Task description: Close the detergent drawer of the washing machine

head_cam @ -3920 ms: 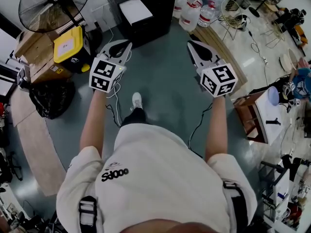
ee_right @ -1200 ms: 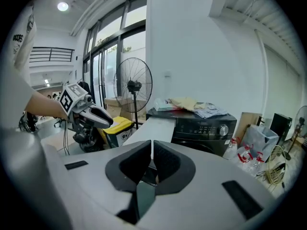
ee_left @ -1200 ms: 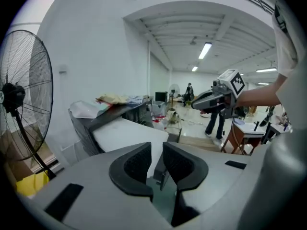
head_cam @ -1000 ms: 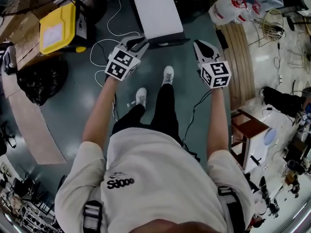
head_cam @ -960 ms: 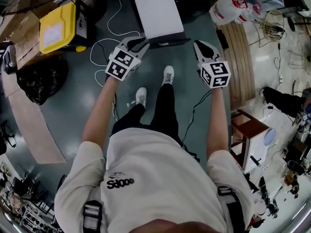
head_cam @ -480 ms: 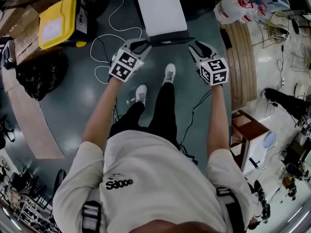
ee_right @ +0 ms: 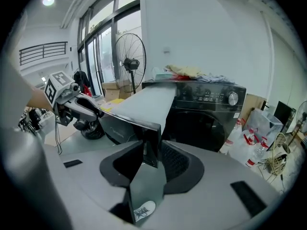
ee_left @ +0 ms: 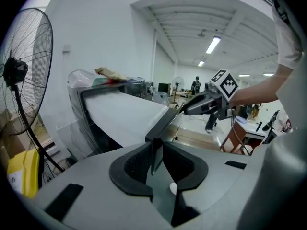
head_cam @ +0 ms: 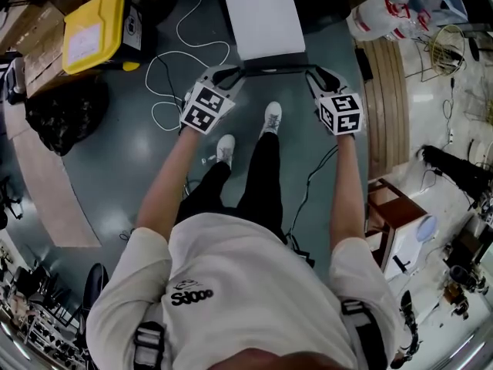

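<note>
Fingers (ee_left: 132, 164) of L gripper (ee_left: 158, 150) stand apart astride drawer's (head_cam: 262, 14) front-left corner, no squeeze. R gripper (ee_right: 152, 152) straddles front-right corner, jaws just been closing a bit, not pressing it. Drawer sticks out of washer (ee_right: 206, 109).

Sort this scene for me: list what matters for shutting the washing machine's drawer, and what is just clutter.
For the job:
washing machine
pulled-out drawer

Just lying about:
standing fan
yellow box
black bag
plastic jugs
clothes piled on top of the machine
</note>
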`<state>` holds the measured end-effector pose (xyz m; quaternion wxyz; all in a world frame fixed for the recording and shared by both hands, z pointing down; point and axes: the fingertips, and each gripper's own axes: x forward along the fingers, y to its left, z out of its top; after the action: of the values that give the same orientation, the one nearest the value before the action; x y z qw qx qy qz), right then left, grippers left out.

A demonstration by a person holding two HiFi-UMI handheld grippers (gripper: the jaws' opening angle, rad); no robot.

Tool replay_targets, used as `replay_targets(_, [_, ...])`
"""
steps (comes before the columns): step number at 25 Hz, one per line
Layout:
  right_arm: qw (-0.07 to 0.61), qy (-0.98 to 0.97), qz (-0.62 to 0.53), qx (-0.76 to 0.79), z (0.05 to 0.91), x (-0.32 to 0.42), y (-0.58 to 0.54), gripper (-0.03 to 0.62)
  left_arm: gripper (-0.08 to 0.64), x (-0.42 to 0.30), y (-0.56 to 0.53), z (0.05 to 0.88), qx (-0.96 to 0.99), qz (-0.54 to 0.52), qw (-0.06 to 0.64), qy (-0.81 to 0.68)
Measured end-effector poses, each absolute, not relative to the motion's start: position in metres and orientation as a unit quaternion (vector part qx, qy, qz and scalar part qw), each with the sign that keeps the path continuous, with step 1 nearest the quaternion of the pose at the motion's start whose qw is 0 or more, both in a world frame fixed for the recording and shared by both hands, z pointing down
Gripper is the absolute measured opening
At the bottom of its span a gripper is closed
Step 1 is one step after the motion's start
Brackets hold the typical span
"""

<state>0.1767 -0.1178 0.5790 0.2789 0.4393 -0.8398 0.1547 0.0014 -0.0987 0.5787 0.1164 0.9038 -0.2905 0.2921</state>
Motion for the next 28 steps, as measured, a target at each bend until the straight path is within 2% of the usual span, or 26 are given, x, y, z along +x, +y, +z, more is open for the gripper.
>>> replay_targets(28, [0.261,-0.848,0.137,0.441,0.568,0.163,-0.133,0.106,0.071,-0.011,-0.113,0.581,0.897,0.285,0.121,-0.314])
